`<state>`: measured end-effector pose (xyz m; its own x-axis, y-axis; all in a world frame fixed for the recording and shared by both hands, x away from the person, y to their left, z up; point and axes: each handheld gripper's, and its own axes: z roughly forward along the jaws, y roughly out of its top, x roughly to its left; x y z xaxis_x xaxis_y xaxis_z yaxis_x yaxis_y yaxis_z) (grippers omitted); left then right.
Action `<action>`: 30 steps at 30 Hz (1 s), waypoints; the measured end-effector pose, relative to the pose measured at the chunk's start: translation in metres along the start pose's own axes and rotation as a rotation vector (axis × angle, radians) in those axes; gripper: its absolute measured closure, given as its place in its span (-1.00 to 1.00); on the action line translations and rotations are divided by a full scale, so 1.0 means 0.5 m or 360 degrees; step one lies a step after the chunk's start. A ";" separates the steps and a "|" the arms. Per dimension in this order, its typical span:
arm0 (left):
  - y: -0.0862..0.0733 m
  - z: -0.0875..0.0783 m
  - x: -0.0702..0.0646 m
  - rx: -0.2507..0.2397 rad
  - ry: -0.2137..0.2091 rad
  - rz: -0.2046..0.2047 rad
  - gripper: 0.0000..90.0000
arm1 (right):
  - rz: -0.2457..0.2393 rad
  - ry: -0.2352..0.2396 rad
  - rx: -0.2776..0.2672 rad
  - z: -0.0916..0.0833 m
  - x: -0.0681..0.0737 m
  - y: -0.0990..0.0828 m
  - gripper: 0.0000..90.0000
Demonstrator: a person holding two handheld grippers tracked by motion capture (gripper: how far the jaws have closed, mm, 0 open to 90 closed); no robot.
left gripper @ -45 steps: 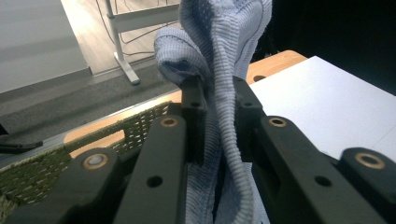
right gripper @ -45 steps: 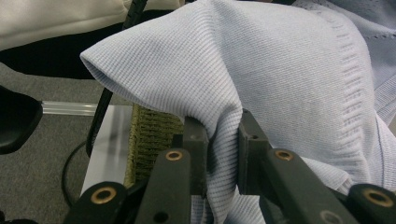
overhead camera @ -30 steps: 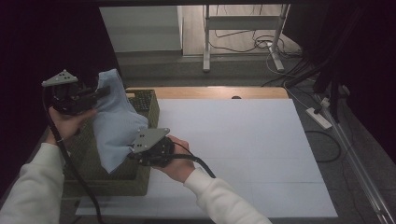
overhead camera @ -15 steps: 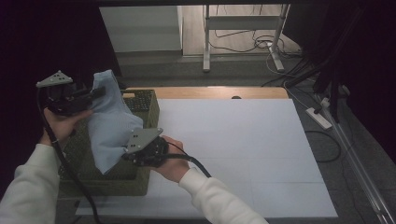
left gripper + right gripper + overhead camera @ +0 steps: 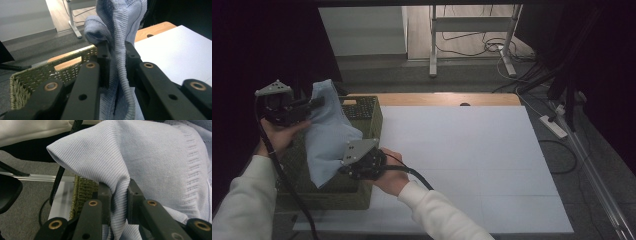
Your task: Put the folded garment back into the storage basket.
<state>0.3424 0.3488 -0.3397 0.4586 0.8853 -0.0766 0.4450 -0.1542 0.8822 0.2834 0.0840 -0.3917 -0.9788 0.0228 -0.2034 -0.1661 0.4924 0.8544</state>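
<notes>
A pale blue knitted cloth (image 5: 328, 141) hangs over the green woven basket (image 5: 367, 116) at the table's left edge. My left gripper (image 5: 318, 103) holds its top corner up, shut on the fabric; in the left gripper view the cloth (image 5: 120, 37) is pinched between the jaws of the left gripper (image 5: 117, 62). My right gripper (image 5: 343, 171) is lower, at the basket's near side, shut on a lower fold of the cloth (image 5: 150, 157). In the right gripper view the right gripper (image 5: 118, 195) has fabric between its black jaws, with the basket wall (image 5: 83, 192) behind.
A white sheet (image 5: 462, 165) covers the table to the right of the basket. A wooden strip with a hole (image 5: 465, 104) runs along the far edge. Cables (image 5: 492, 47) and a power strip (image 5: 553, 126) lie on the floor beyond and to the right.
Both grippers have shifted a little to the left with the cloth. The left gripper has drawn the top corner back, so the cloth hangs more over the basket.
</notes>
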 end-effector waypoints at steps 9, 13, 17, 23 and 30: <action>-0.007 0.015 0.005 0.0027 0.0012 -0.0004 0.75 | 0.0016 0.0013 0.0019 0.015 -0.004 -0.007 0.72; -0.010 0.021 0.007 0.0037 0.0014 -0.0010 0.75 | 0.0023 0.0015 0.0026 0.021 -0.005 -0.011 0.72; -0.016 0.026 0.009 0.0050 0.0015 -0.0011 0.75 | 0.0032 0.0017 0.0036 0.026 -0.007 -0.015 0.72; -0.023 0.034 0.014 0.0063 0.0021 -0.0017 0.75 | 0.0040 0.0024 0.0048 0.035 -0.008 -0.018 0.72; -0.028 0.044 0.017 0.0092 0.0028 -0.0009 0.75 | 0.0042 0.0031 0.0064 0.047 -0.007 -0.023 0.72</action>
<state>0.3571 0.3488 -0.3629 0.4426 0.8937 -0.0731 0.4917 -0.1737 0.8533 0.2917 0.0988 -0.4118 -0.9851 0.0195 -0.1711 -0.1354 0.5265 0.8393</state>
